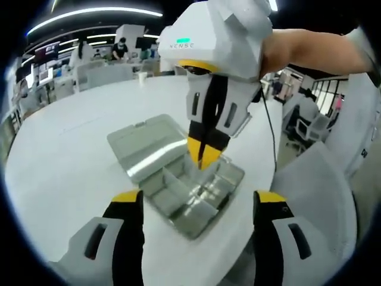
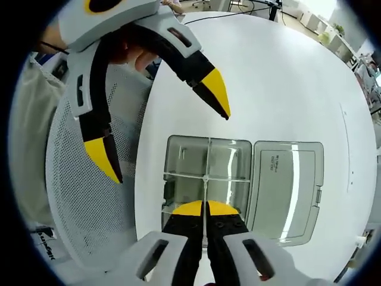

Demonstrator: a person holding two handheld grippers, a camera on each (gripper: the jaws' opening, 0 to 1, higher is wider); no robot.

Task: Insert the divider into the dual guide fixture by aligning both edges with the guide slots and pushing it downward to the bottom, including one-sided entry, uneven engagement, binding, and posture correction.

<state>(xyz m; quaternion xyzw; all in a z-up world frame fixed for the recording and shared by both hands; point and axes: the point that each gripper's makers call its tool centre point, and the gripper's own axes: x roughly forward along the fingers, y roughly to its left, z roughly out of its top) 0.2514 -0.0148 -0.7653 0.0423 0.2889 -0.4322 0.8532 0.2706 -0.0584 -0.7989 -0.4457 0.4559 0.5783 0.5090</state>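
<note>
Right tool [image 2: 205,207] was clenched on the top edge of the divider [image 2: 206,179], a thin clear plastic strip standing upright inside the open clear box [image 2: 178,149] on the white table [image 2: 286,77]; it ran lengthwise down the box's middle, crossing another partition [image 2: 229,179]. The box's hinged lid [image 2: 286,185] lay flat beside it. In the left gripper view the right tool [image 1: 202,156] pointed down into the box [image 1: 229,196]. Left tool [image 1: 199,205] hung released, jaws wide apart, above the box's near side, holding nothing. Divider looked light, thin, somewhat flexible and slick, likely to bow or jam if pushed unevenly; best pinched mid top edge, pressed straight down. Whether it was fully seated couldn't be told.
</note>
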